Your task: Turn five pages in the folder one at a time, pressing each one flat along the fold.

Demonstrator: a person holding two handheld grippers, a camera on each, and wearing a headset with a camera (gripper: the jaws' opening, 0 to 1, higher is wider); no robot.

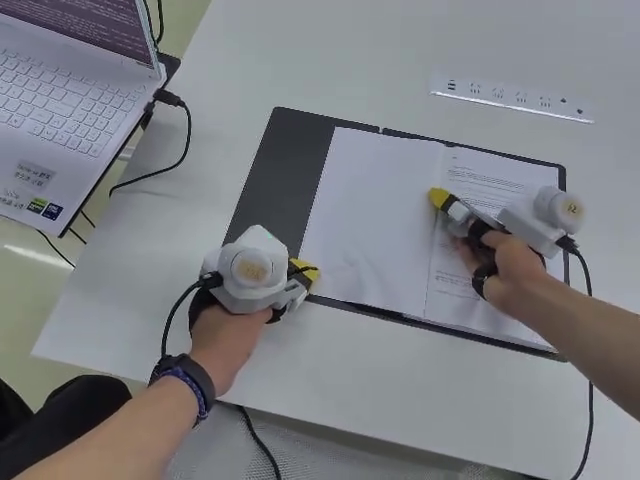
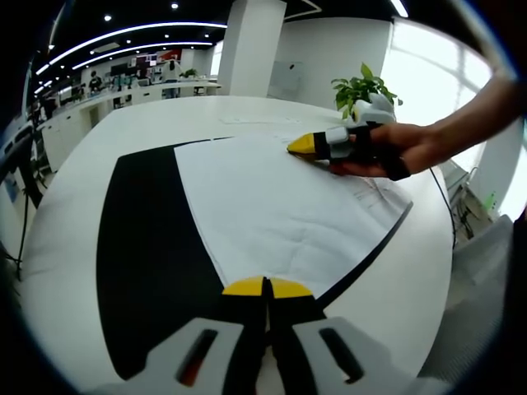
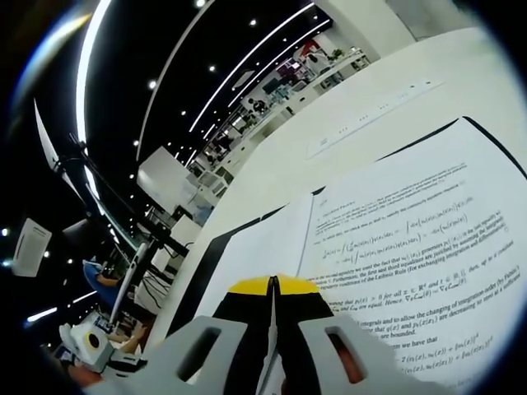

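Note:
A black folder (image 1: 275,170) lies open on the white table. A blank turned page (image 1: 370,210) lies on its left half and a printed page (image 1: 500,185) on its right. My right gripper (image 1: 440,200) is shut, its yellow tips resting at the fold between the two pages; its own view has the tips (image 3: 273,285) beside the printed page (image 3: 412,239). My left gripper (image 1: 305,272) is shut at the folder's near edge, tips (image 2: 265,286) just short of the blank page (image 2: 272,206). Across that page the right gripper (image 2: 300,146) shows.
An open white laptop (image 1: 60,100) sits at the table's far left with a black cable (image 1: 170,140) running from it. A power socket strip (image 1: 515,98) is set into the table beyond the folder. The table's near edge (image 1: 300,415) is close to my arms.

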